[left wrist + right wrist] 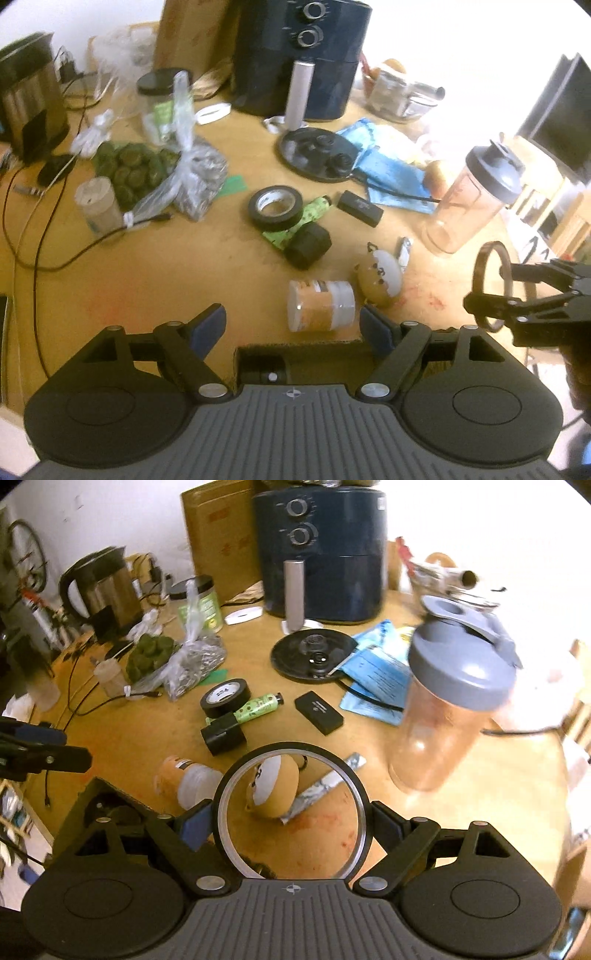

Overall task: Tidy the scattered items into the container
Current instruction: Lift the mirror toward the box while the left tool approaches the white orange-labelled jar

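Note:
My right gripper (291, 825) is shut on a black-rimmed glass ring (360, 801), held upright above the table. From the left wrist view it appears at the right edge, right gripper (489, 288) with the ring (480, 258). My left gripper (291, 321) is open with nothing between its pads, above an open cardboard box (295, 345). Just beyond its fingertips a small jar (321, 304) lies on its side. Nearby lie an egg-shaped plush toy (380, 280), a black tape roll (275, 206), a green tube (295, 229), a black block (308, 245) and a small black case (360, 208).
A shaker bottle (450, 709) stands close on the right. An air fryer (303, 55), a kettle (103, 587) with its base (314, 153), bagged goods (155, 173), blue packets (391, 166) and cables (37, 236) crowd the back and left. A foil sachet (321, 786) lies by the toy.

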Demonstrator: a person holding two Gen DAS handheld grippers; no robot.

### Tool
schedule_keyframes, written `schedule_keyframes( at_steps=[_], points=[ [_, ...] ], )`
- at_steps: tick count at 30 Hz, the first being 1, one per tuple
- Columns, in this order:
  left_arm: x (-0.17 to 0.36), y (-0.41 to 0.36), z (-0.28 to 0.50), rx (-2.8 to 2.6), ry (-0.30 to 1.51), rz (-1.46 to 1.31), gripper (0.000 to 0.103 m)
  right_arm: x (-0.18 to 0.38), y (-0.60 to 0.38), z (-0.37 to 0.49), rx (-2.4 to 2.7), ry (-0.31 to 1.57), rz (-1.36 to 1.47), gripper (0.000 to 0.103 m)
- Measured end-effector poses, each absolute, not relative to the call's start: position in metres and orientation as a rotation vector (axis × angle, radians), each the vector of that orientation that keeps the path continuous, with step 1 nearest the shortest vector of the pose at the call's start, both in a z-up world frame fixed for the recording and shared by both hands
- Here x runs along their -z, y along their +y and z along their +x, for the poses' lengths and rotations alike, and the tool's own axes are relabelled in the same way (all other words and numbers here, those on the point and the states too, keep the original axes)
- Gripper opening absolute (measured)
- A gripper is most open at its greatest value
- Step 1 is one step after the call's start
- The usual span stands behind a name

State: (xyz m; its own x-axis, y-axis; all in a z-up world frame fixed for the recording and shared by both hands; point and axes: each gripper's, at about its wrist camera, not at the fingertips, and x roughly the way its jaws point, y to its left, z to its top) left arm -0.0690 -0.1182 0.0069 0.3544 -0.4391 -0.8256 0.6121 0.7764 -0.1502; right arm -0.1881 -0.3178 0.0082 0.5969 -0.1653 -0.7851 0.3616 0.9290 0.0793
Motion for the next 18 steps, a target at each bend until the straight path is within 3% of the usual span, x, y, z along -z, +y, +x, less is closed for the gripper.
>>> schedule_keyframes(
  at_steps=[18],
  points=[
    [0.014, -0.143, -0.055, 0.779, 1.035, 0.288, 0.080, -0.021, -0.277, -0.215, 0.449, 0.844, 0.351, 0.089]
  ],
)
